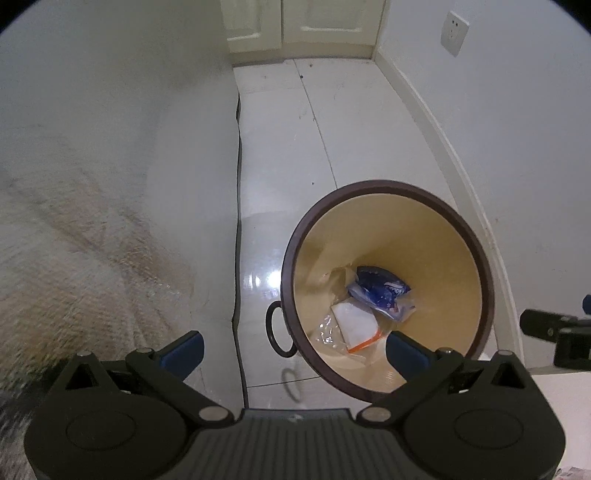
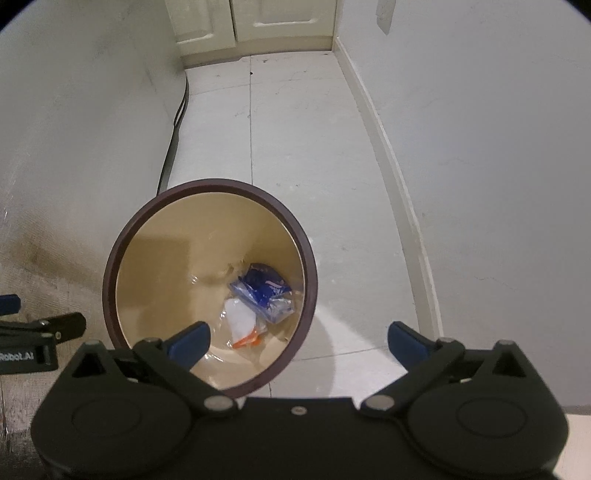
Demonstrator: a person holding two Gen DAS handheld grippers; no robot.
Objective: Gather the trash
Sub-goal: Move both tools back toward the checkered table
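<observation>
A round bin [image 1: 480, 258] with a dark brown rim and tan inside stands on the tiled floor; it also shows in the right wrist view [image 2: 147, 258]. At its bottom lie a blue wrapper [image 1: 380, 288] [image 2: 264, 286], a white packet with an orange strip [image 1: 356, 325] [image 2: 240, 319] and clear plastic. My left gripper [image 1: 295, 349] is open and empty, held above the bin's left rim. My right gripper [image 2: 299, 341] is open and empty, held above the bin's right rim. Each gripper shows at the edge of the other's view.
A pale upholstered sofa or bed side [image 1: 92, 221] runs along the left, also in the right wrist view [image 2: 74, 147]. A white wall with a skirting board [image 1: 461, 155] and a socket [image 1: 454, 33] is on the right. Cream cabinet doors [image 1: 295, 26] close the far end of the floor strip.
</observation>
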